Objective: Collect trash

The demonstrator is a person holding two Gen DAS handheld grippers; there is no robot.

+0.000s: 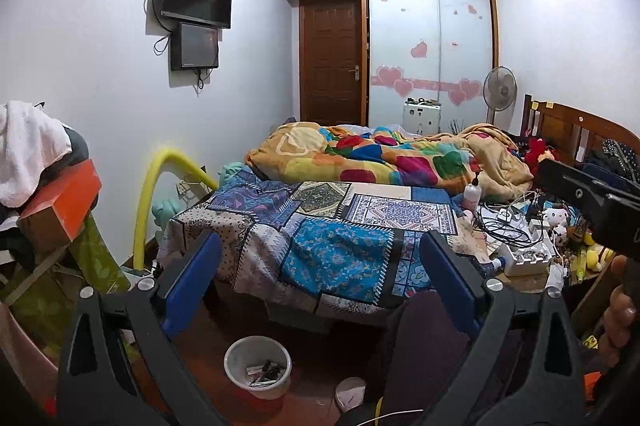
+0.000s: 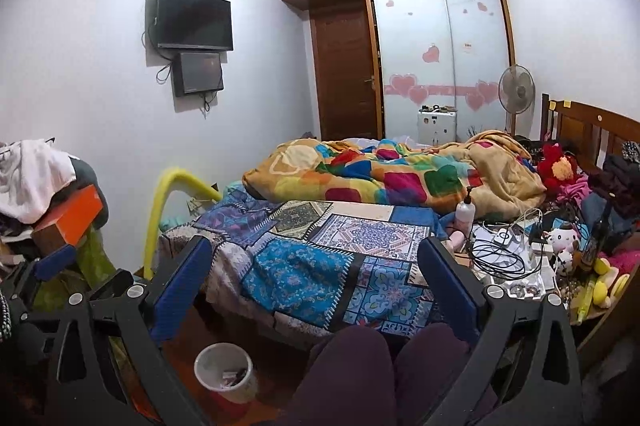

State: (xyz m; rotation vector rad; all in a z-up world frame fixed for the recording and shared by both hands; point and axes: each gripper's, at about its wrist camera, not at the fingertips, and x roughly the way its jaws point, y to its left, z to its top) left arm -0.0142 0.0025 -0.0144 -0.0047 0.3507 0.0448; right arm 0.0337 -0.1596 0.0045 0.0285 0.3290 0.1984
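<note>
Spreading wide, both grippers: left gripper [image 1: 316, 262] and right gripper [image 2: 316, 266], blue fingers [image 2: 182, 282] far apart, pinching nothing. Hanging in the air over the near edge of the bed [image 1: 340, 238]. Sitting on the floor below the fingers, a white bin [image 1: 257, 366] with bits of trash [image 1: 266, 372] inside, not touching any finger. Lying past the right finger, a messy pile of cables [image 2: 500, 254].
</note>
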